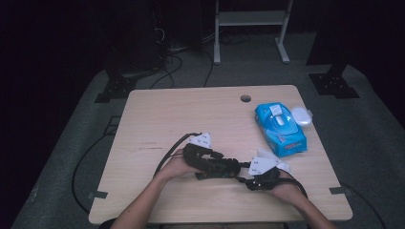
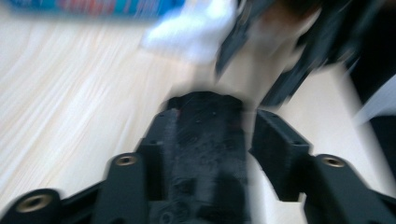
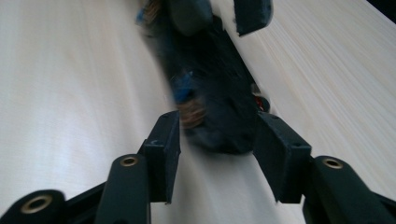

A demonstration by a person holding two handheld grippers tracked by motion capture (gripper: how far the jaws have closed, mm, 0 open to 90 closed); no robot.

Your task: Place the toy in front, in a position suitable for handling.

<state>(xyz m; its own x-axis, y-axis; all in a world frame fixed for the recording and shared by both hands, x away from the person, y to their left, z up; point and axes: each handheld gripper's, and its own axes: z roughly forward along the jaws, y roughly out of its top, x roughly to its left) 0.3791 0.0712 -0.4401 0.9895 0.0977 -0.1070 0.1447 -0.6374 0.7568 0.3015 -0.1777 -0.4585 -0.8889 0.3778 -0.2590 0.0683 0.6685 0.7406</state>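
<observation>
A dark, elongated device point(image 1: 217, 172) lies on the wooden table point(image 1: 181, 114) near its front edge, between both hands. My left gripper point(image 1: 230, 167) comes in from the left. In the blurred left gripper view the device point(image 2: 201, 140) takes up the space between the jaws of my left gripper point(image 2: 208, 135), which close against its sides. My right gripper point(image 1: 244, 179) faces it from the right. In the right gripper view the device point(image 3: 219, 107) stretches away along the table. Its near end sits just inside my right gripper point(image 3: 217, 140), whose jaws stand apart from it on both sides.
A blue pack of wet wipes point(image 1: 279, 128) lies at the right of the table with a white lid point(image 1: 301, 116) beside it. A crumpled white tissue point(image 1: 285, 166) rests by the right hand. A cable hole point(image 1: 245, 98) is near the far edge. Cables trail off the front left.
</observation>
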